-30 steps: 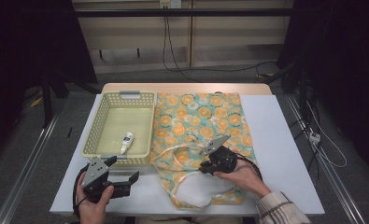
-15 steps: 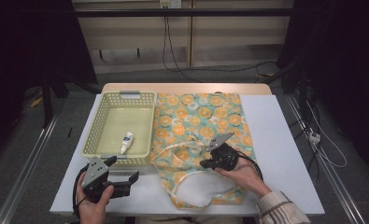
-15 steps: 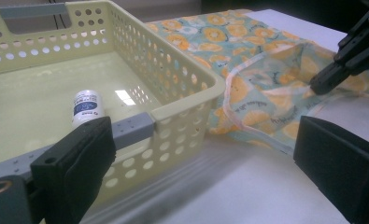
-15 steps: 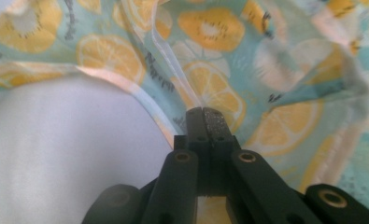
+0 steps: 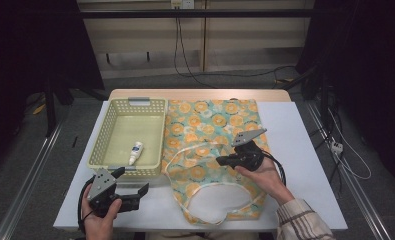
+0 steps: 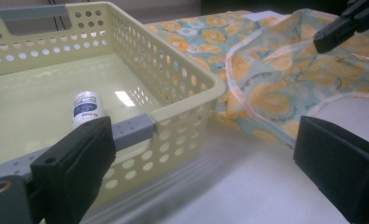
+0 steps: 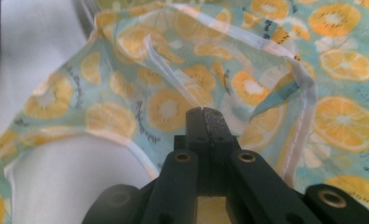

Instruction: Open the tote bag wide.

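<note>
High view: white table (image 5: 310,165), dark room

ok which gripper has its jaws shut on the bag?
The right gripper: its jaws are pinched on the fruit-print bag's rim. The left gripper sits open by the basket, off the fabric.

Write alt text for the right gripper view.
The right gripper has its two black jaws shut on a thin fold of the citrus-print cloth bag, pinching it up near the bag's pale-trimmed opening. The white table shows at the left.
</note>
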